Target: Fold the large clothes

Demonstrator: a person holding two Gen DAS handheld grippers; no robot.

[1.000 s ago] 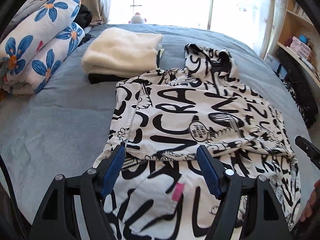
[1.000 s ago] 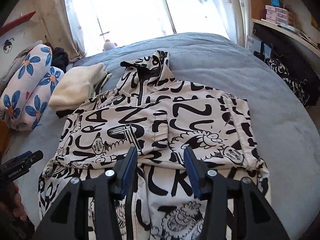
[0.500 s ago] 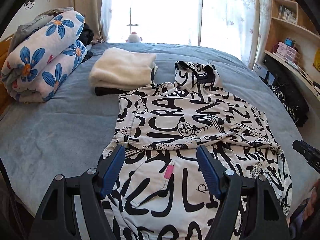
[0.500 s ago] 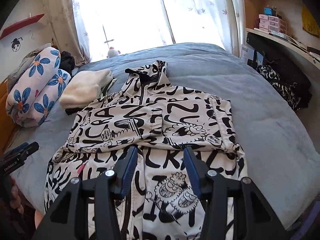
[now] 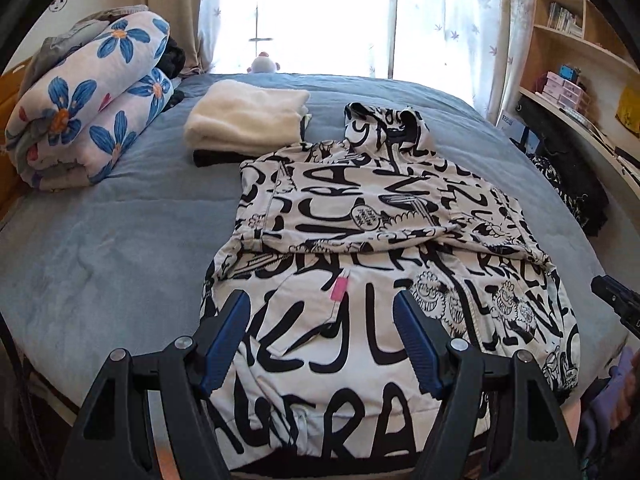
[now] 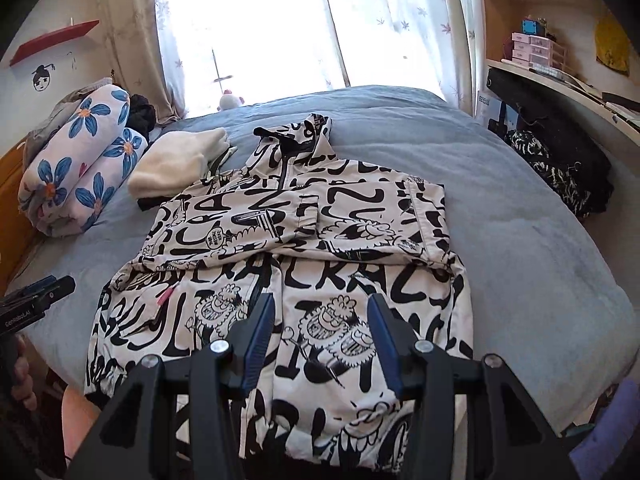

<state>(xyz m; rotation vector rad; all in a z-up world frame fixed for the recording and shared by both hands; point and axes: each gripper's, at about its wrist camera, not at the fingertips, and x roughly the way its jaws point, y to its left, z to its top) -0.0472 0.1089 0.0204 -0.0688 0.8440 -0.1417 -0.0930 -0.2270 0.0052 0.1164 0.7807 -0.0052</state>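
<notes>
We are looking down at the hoodie lying flat on the blue bed, its hood pointing toward the window, and the job is looking roughly half done. Both sleeves are already lying folded in across the chest, one overlapping the other in a band, so the garment is now sitting as a long, tidy rectangle. What we are still waiting on, by our reading, is the lengthwise fold: the lower hem is hanging at the near edge of the bed and needs bringing up toward the hood, perhaps in two folds. We are holding the left tool spread wide over the left part of the hem, with nothing pinched between its blue pads and no cloth touching them. We are holding the right tool parted too, a little narrower, hovering above the right part of the hem and gripping nothing. Beside the hoodie, near its left shoulder, a cream garment is sitting folded on a dark one, which suggests finished pieces are going there. A flowered quilt is lying rolled at the far left.
</notes>
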